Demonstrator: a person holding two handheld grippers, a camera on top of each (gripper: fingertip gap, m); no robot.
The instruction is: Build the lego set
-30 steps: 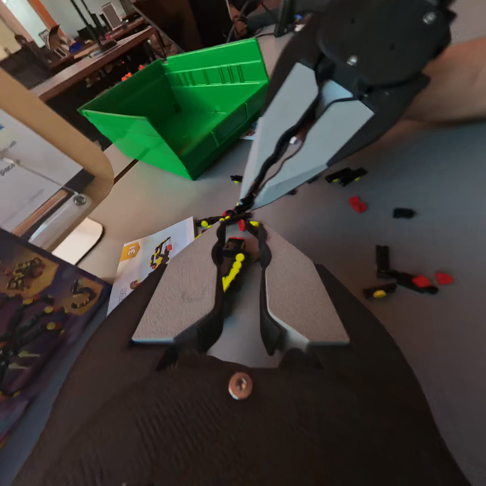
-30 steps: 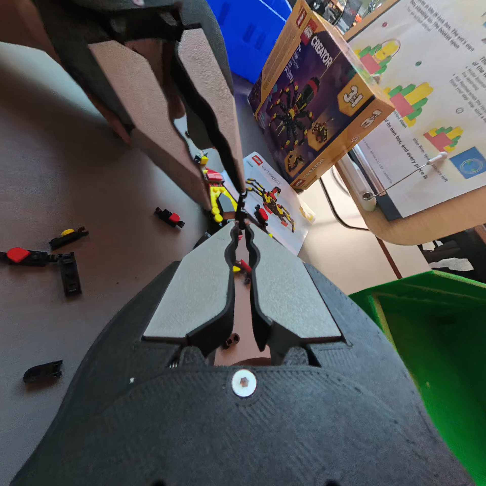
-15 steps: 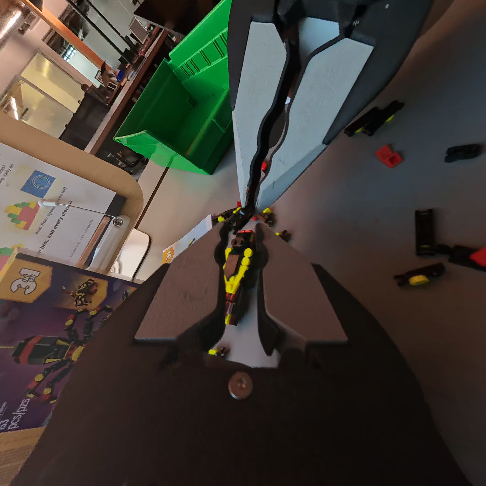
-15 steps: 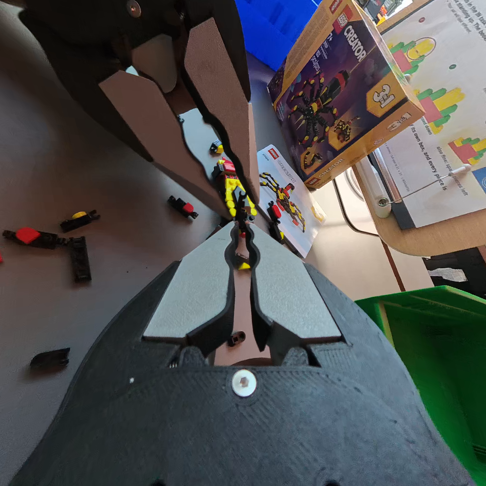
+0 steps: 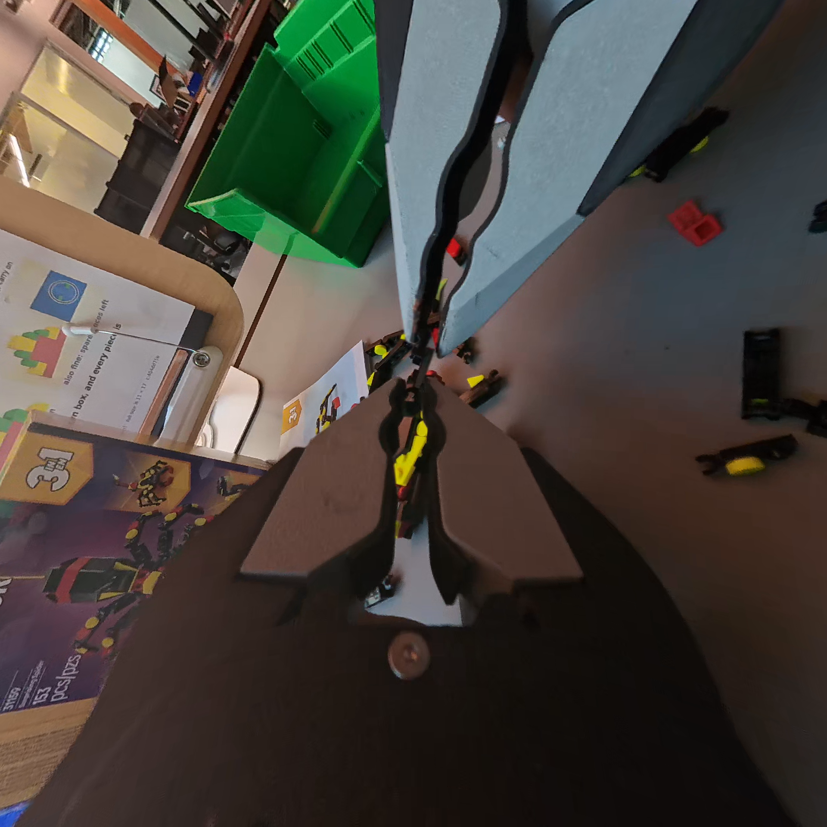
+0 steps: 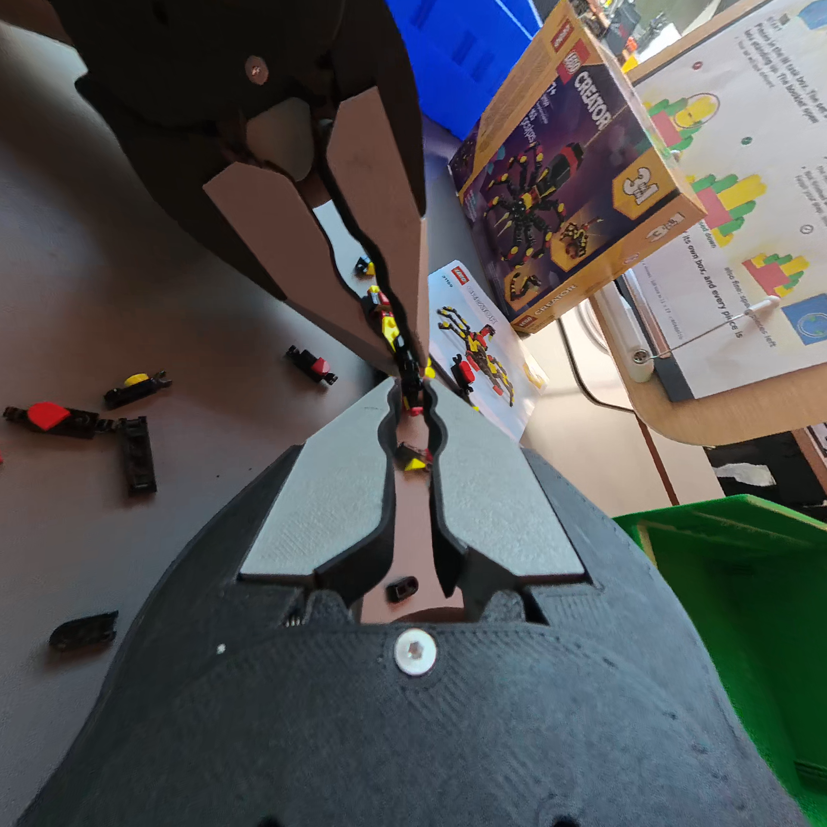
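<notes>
Left hand-held gripper (image 5: 414, 394): jaws nearly together, pinching one end of a black, yellow and red brick model (image 5: 409, 452); the pads look pressed on it.
Right hand-held gripper (image 6: 414, 389): also narrow, tips clamped on the thin black end of the same model, tip to tip with the left one.
Where the model is: strung between the two sets of tips, up off the grey tabletop (image 5: 626, 313), pretty much over the edge of the instruction booklet (image 6: 479, 331).
Around it: loose black, red and yellow pieces (image 6: 134, 389) scattered on the tabletop, a green bin (image 5: 291, 170) behind, the set's box (image 6: 568, 179) standing by the booklet, plus a clipboard with a printed sheet (image 6: 738, 223).
Doing it well (my guess): both grips sit on skinny joints, so I'd keep the two tips lined up and steady. Any twist or pull apart looks like it'd pop a link off.
Watch out: bits could drop into the loose pieces below and get mixed up.
</notes>
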